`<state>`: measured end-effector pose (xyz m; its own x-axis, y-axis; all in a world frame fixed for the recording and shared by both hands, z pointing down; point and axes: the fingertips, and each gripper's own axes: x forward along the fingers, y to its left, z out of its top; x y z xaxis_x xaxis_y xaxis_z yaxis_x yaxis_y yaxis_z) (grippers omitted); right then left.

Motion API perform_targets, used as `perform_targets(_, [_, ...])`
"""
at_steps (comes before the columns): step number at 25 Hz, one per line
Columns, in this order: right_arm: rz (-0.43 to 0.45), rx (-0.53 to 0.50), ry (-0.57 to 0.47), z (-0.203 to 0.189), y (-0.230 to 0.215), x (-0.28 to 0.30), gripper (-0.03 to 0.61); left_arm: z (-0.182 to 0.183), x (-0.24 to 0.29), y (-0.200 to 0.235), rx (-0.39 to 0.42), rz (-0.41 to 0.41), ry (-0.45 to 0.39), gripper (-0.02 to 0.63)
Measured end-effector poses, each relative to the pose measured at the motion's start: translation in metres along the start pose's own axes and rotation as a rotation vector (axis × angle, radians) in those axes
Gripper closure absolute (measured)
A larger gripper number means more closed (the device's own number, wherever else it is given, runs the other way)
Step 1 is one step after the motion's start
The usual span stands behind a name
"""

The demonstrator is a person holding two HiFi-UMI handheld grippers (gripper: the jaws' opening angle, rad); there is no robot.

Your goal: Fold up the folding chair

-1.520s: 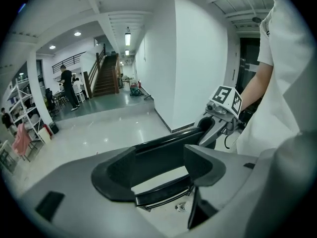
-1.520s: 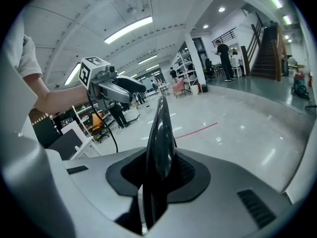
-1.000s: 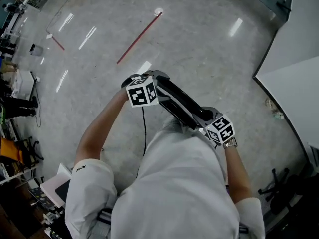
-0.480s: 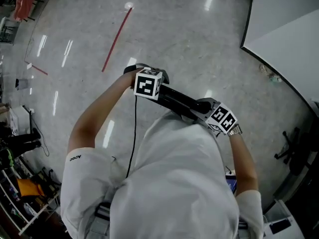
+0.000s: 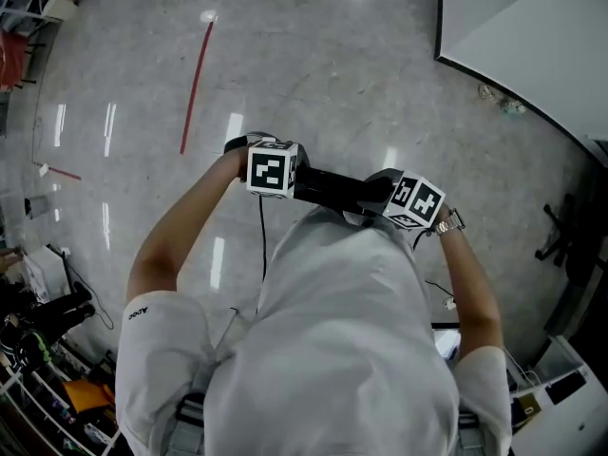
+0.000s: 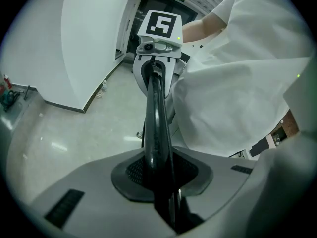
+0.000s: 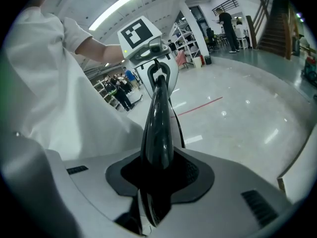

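Your left claw (image 6: pixel 159 180) has just been closing, now clamped on the black chair bar (image 5: pixel 334 188), your right claw (image 7: pixel 156 177) clamped on its right end, bar level, near your chest, over the floor (image 5: pixel 332 55)

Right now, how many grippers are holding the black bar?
2. The left gripper, whose jaws have just been closing, clamps the black bar at its left end in the head view; the right gripper clamps the other end.
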<state>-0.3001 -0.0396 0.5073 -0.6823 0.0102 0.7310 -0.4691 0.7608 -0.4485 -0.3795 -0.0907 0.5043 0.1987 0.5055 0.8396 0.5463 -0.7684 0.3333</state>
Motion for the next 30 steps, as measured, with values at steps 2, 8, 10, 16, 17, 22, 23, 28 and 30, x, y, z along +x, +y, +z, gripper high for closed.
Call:
perform_targets(2, [-0.019, -0.003, 0.053, 0.005, -0.002, -0.003, 0.485, -0.001, -0.001, 0.003, -0.013, 0.012, 0.016, 0.532])
perform_targets(8, [-0.052, -0.036, 0.193, 0.018, -0.021, 0.001, 0.485, -0.010, 0.006, 0.021, 0.003, -0.007, 0.052, 0.534])
perform_targets(10, [-0.053, -0.020, 0.214, 0.015, -0.025, 0.001, 0.485, -0.009, 0.008, 0.024, 0.017, -0.016, 0.069, 0.532])
perform_targets(16, [-0.099, -0.025, 0.179, 0.013, -0.027, -0.006, 0.485, -0.002, 0.008, 0.026, 0.062, -0.043, 0.121, 0.532])
perform_targets(17, [-0.100, -0.016, 0.173, 0.010, -0.028, -0.009, 0.485, 0.002, 0.009, 0.027, 0.062, -0.046, 0.128, 0.532])
perform_targets(22, [-0.091, 0.066, 0.099, -0.017, -0.026, -0.027, 0.486, 0.033, 0.022, 0.037, 0.088, -0.046, 0.158, 0.535])
perform_targets(23, [-0.090, 0.086, 0.076, -0.022, -0.024, -0.030, 0.486, 0.039, 0.024, 0.038, 0.096, -0.046, 0.167, 0.535])
perform_targets(28, [-0.094, 0.176, -0.029, -0.042, -0.014, -0.045, 0.486, 0.067, 0.033, 0.045, 0.167, -0.051, 0.224, 0.537])
perform_targets(30, [-0.102, 0.191, -0.053, -0.057, -0.012, -0.056, 0.485, 0.086, 0.038, 0.049, 0.206, -0.059, 0.246, 0.537])
